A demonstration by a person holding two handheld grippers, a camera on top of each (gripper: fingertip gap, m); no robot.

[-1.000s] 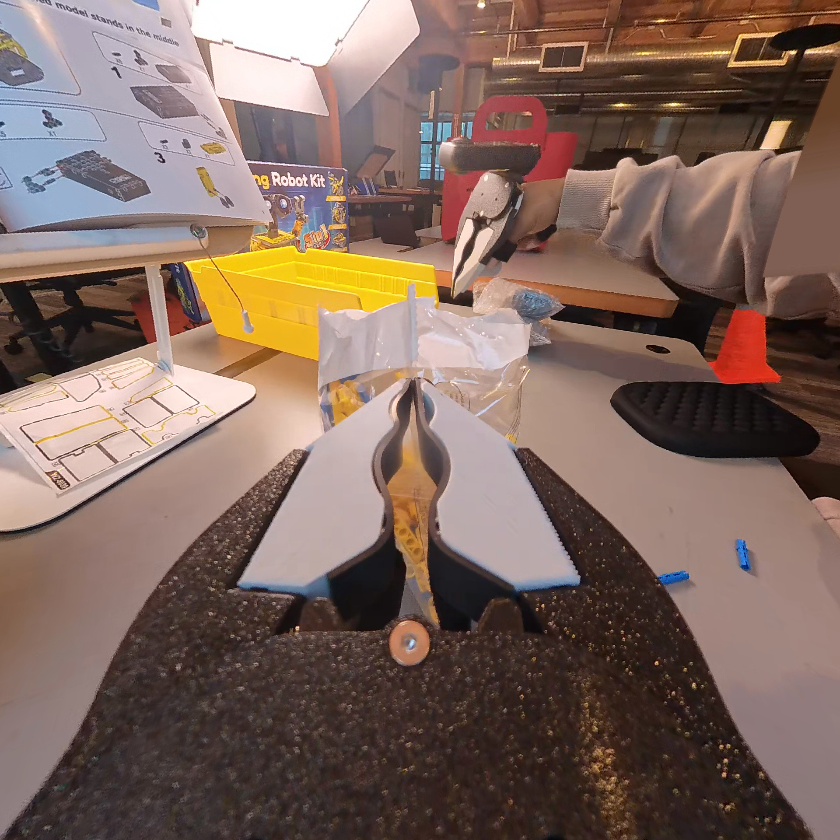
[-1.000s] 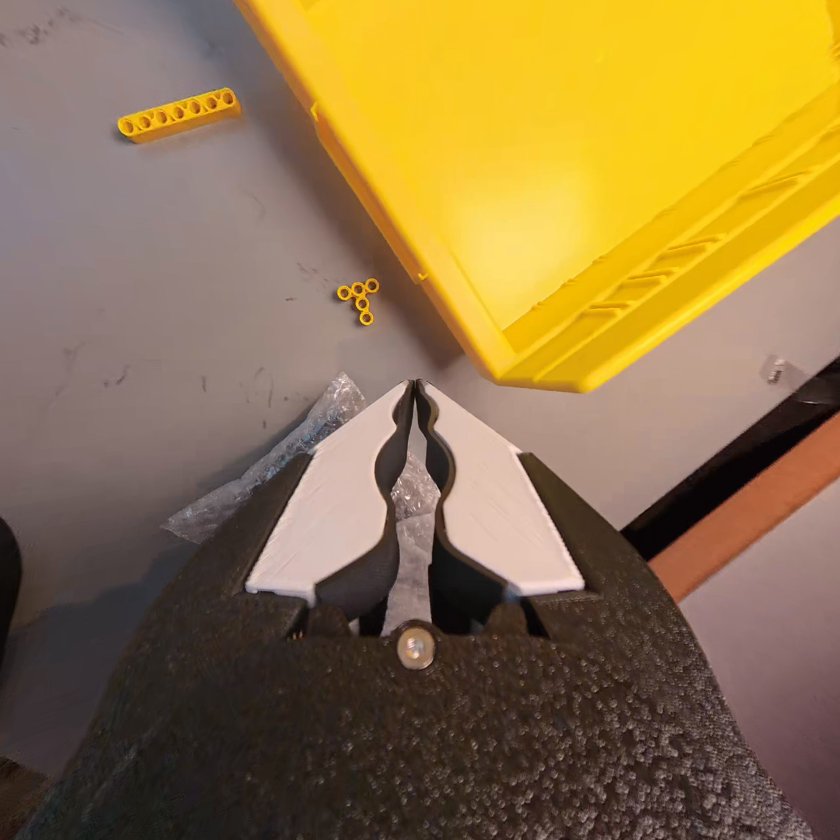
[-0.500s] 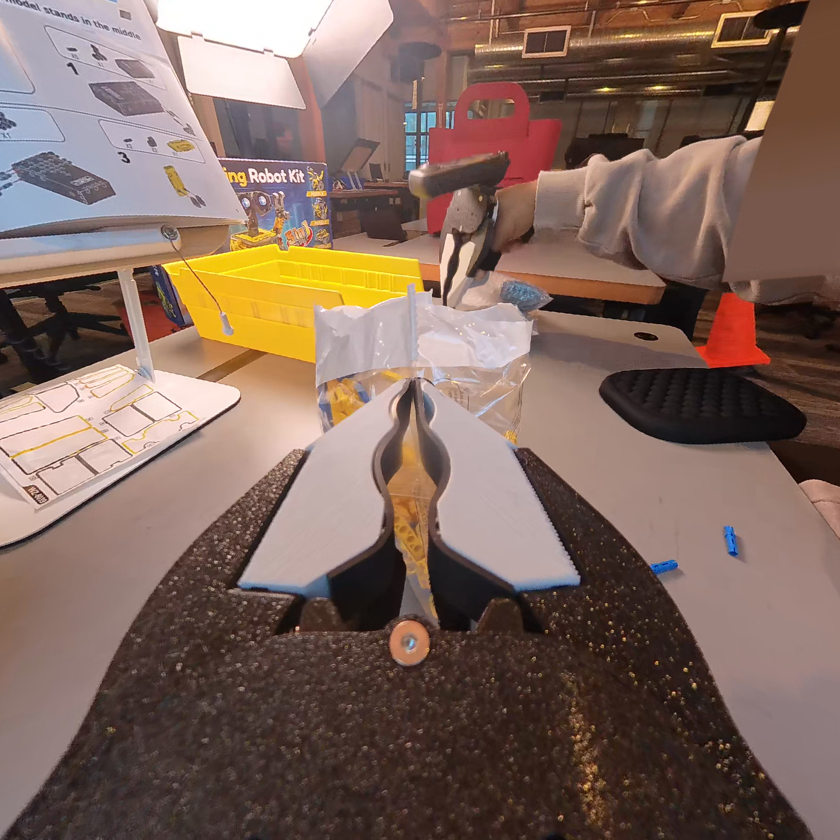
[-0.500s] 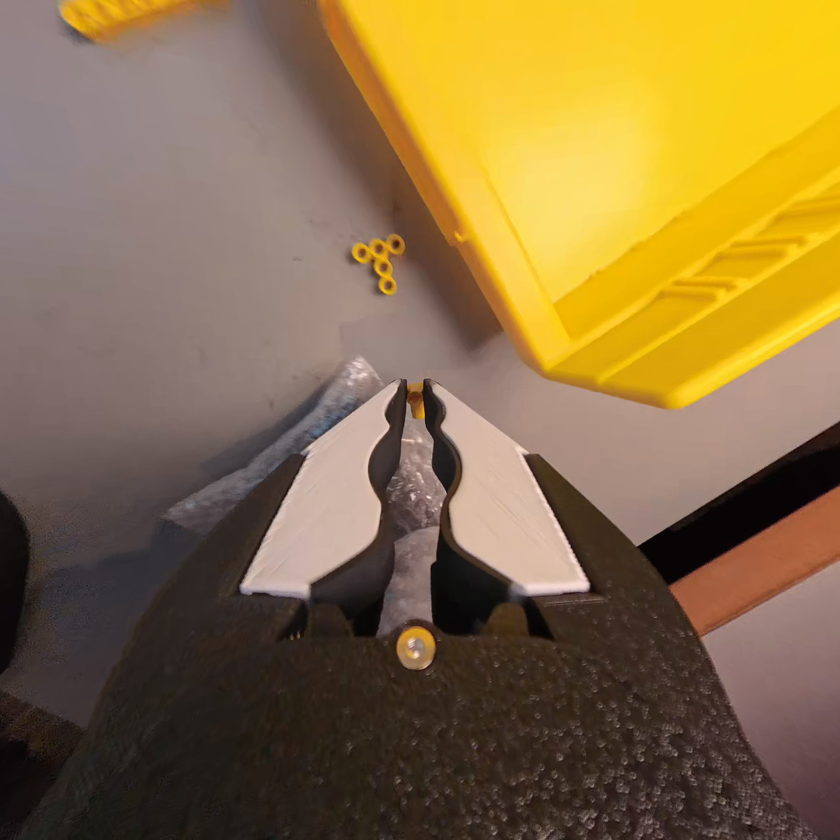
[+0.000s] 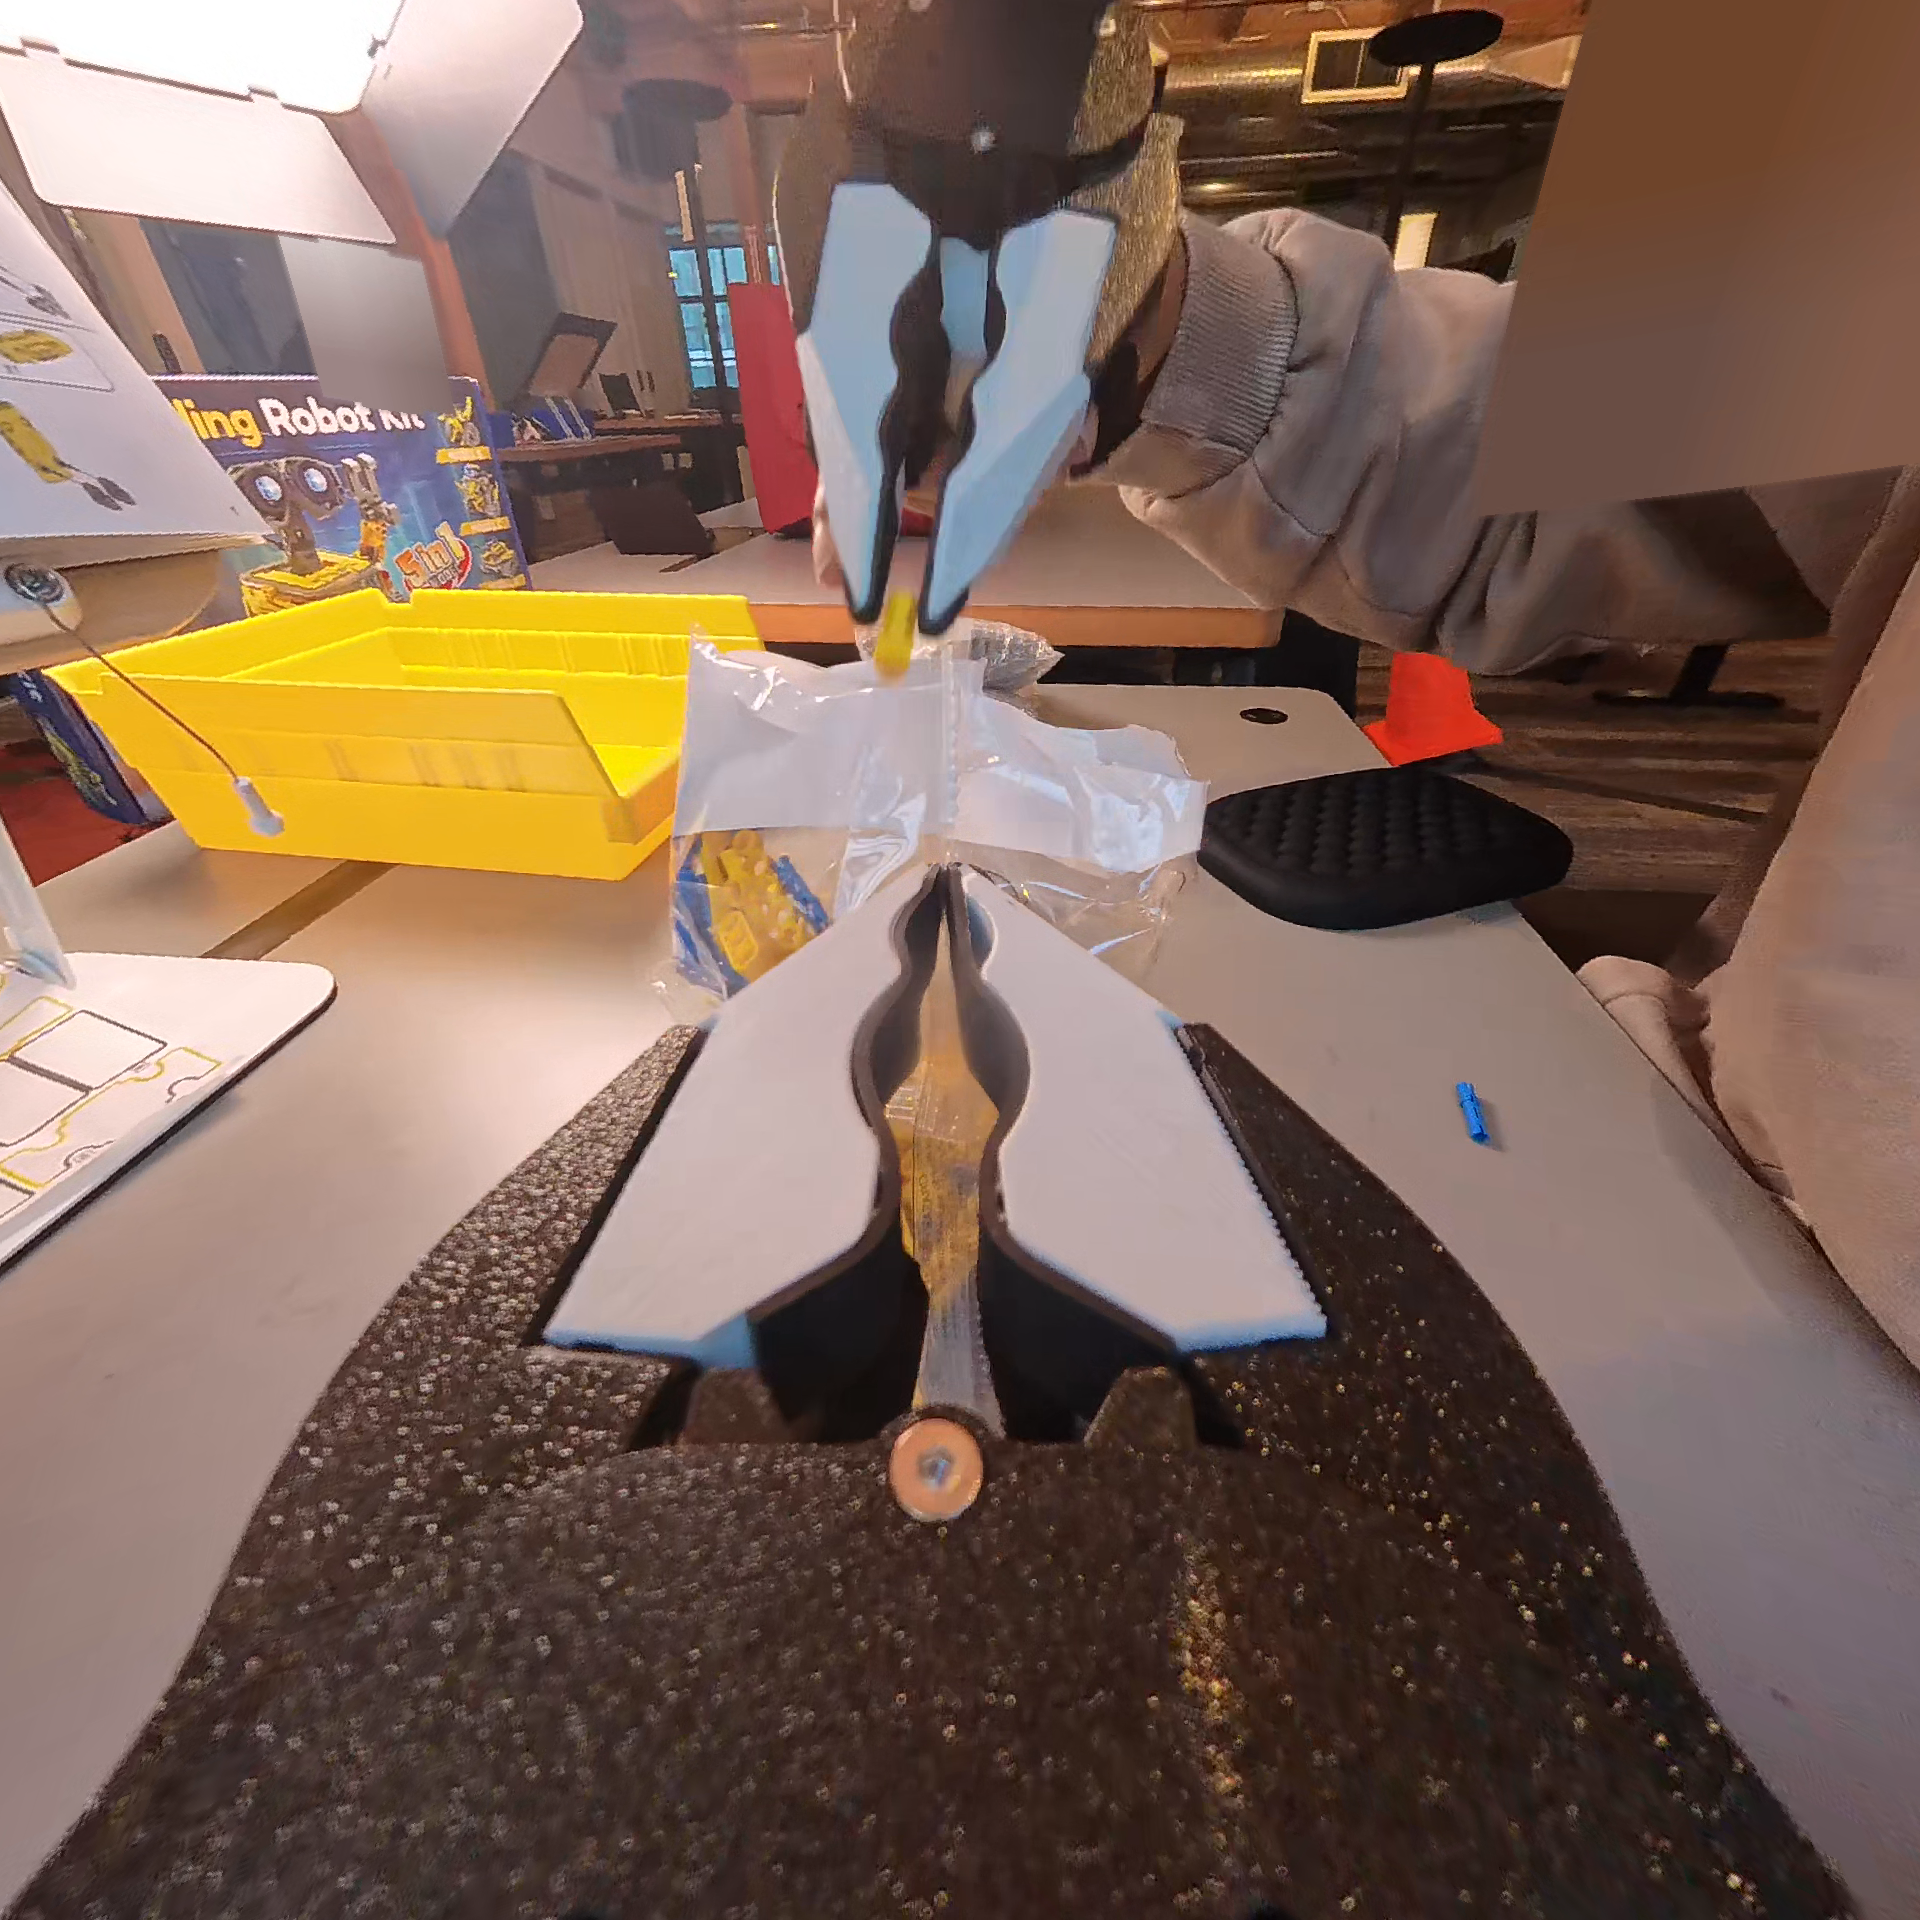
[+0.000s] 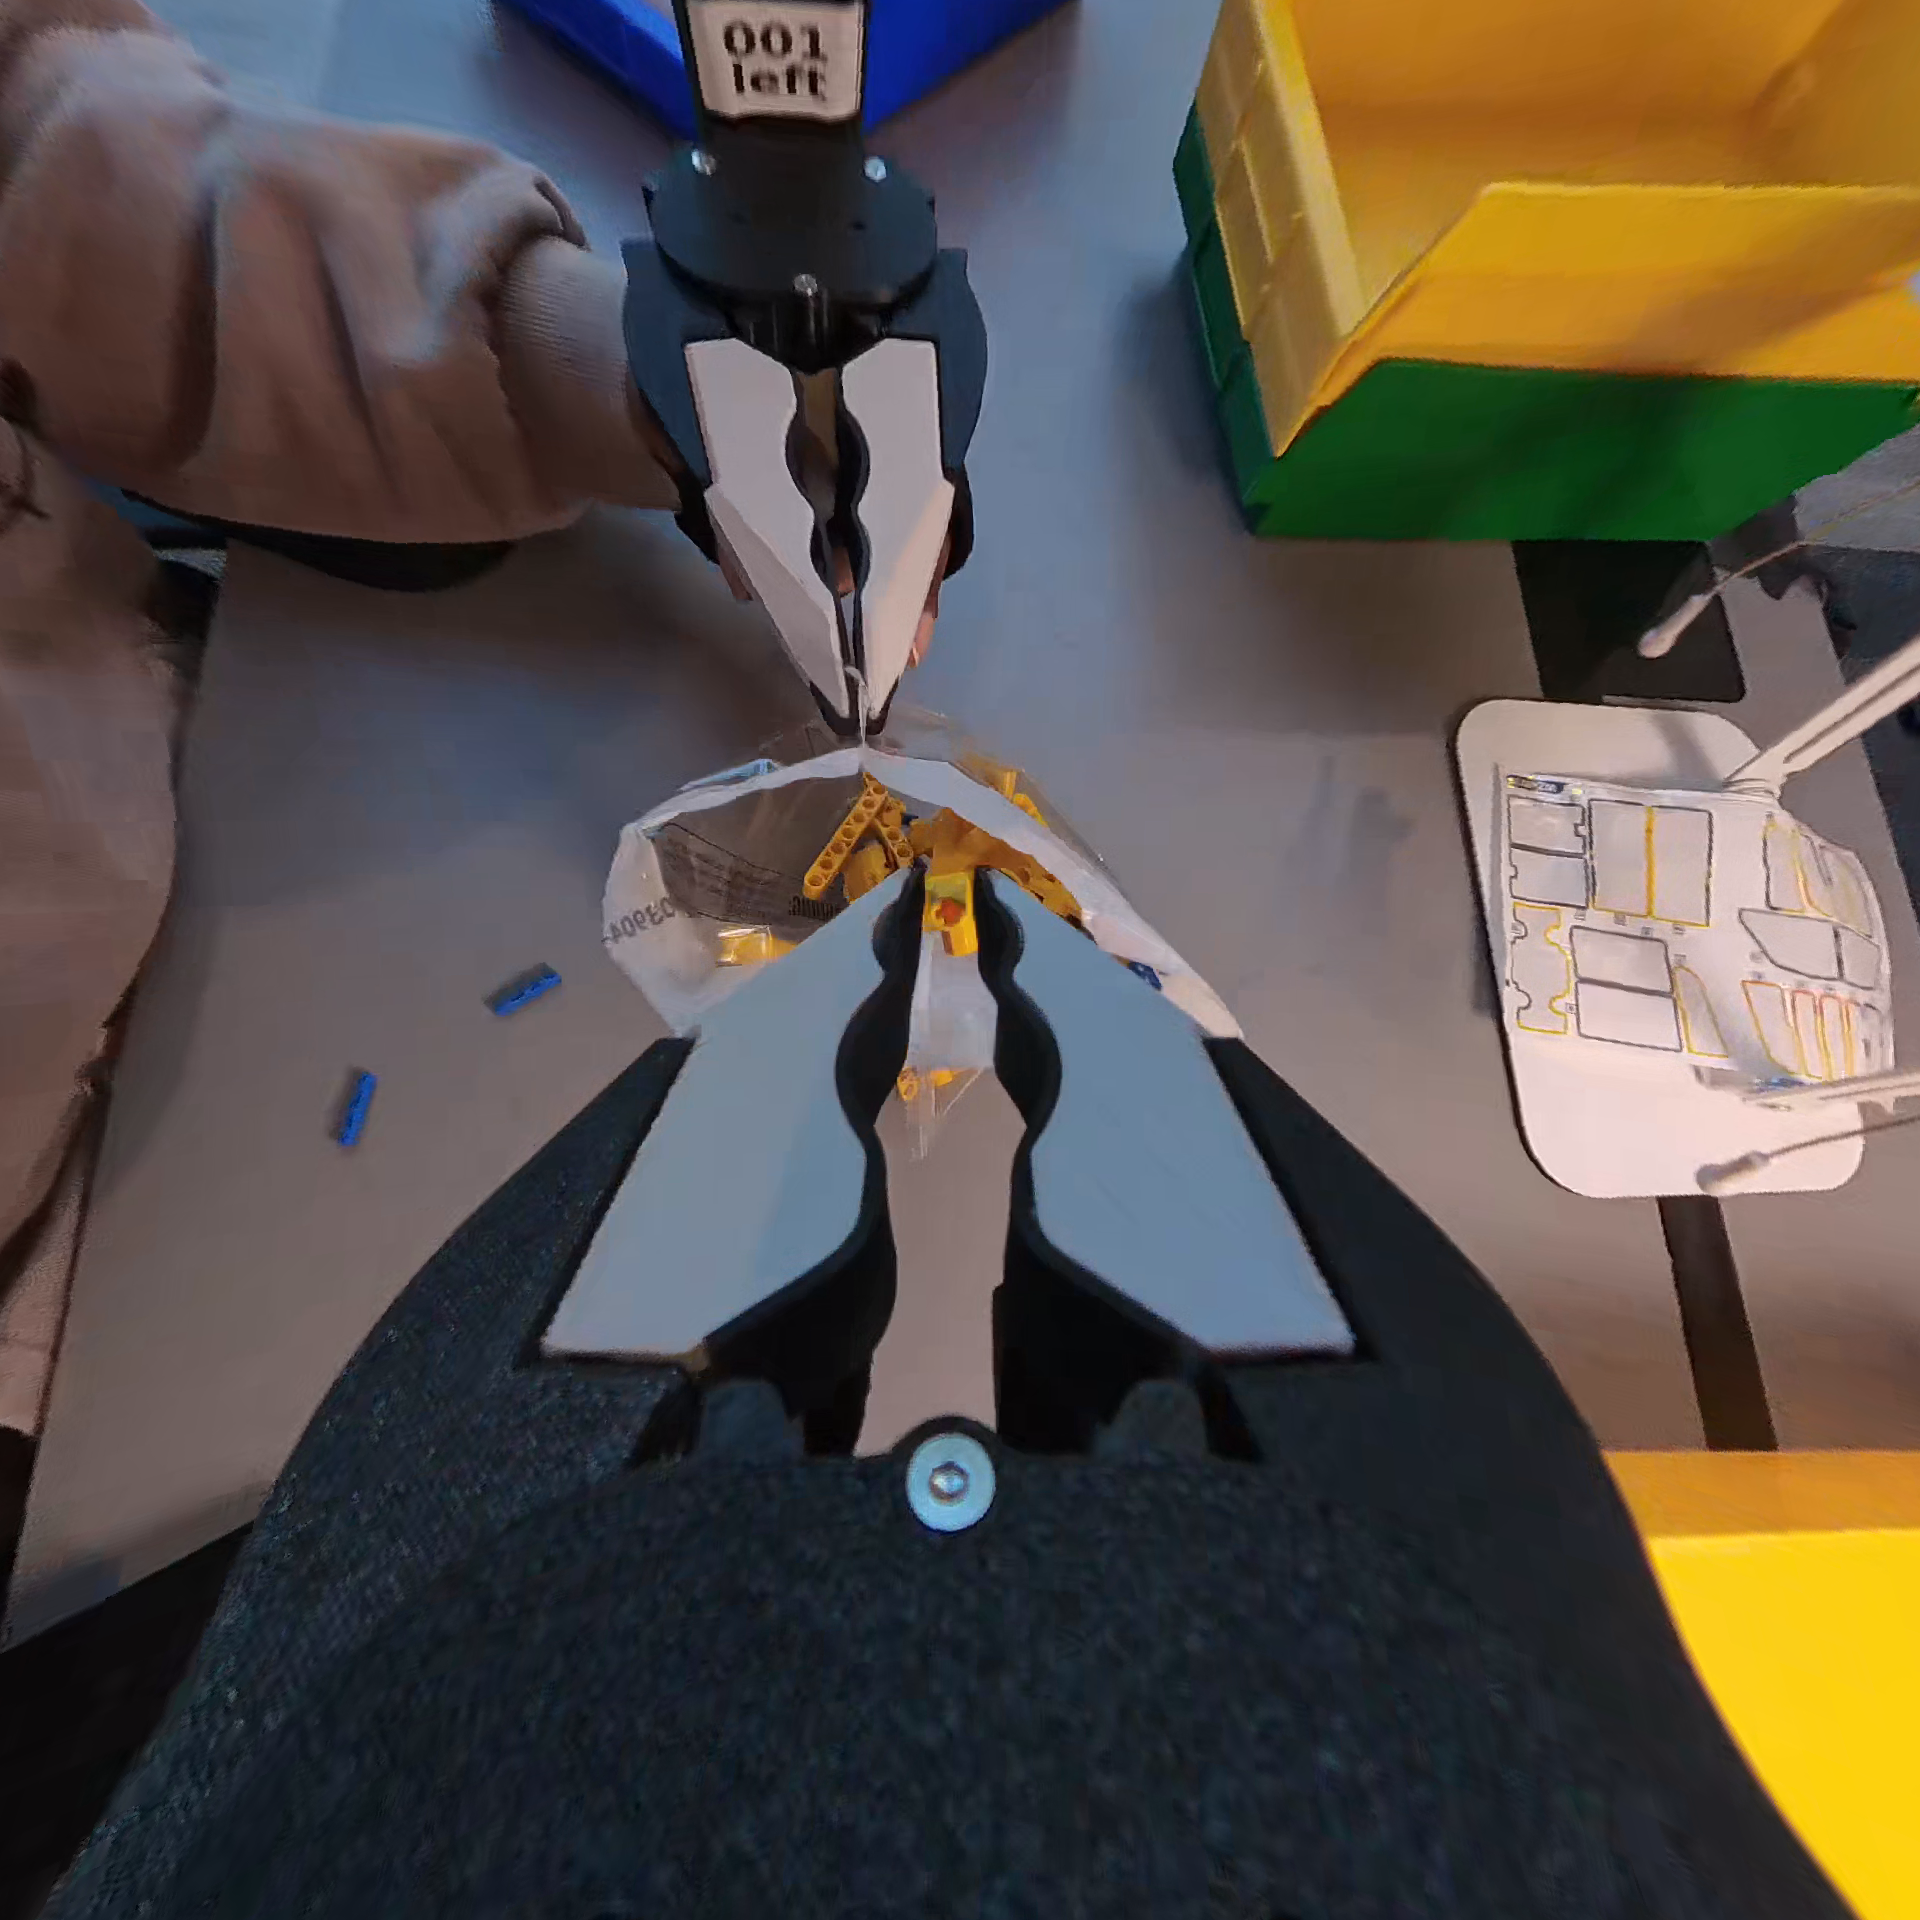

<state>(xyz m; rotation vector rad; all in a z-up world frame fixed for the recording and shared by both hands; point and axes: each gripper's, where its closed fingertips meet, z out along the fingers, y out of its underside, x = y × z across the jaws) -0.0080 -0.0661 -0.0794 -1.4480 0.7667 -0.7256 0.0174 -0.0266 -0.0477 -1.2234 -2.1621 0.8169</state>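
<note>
My left gripper (image 5: 943, 873) is shut on the edge of a clear plastic bag (image 5: 831, 758) that holds yellow and blue building pieces and stands on the grey table (image 5: 468, 1018). My right gripper (image 5: 902, 613) hangs tips-down just above the bag's open top, shut on a small yellow piece (image 5: 894, 636). In the right wrist view my right gripper (image 6: 948, 883) holds that yellow piece (image 6: 951, 920) over the open bag (image 6: 717, 883). The left gripper (image 6: 854, 722) pinches the bag's far edge there.
A yellow bin (image 5: 416, 748) stands at the back left; it sits on a green bin (image 6: 1558, 447). A white stand base with a printed sheet (image 6: 1662, 935) lies to one side, and a black pad (image 5: 1382, 842) at the right. Blue pins (image 6: 525, 987) (image 5: 1472, 1112) lie loose on the table. A person's sleeve (image 5: 1299, 416) reaches in. My right fingertips sit around 7 cm from my left ones.
My right gripper has left the crinkled bag beside the yellow bin and swung over the bag that my left gripper holds, carrying a small yellow piece. The left gripper stays shut on the bag.
</note>
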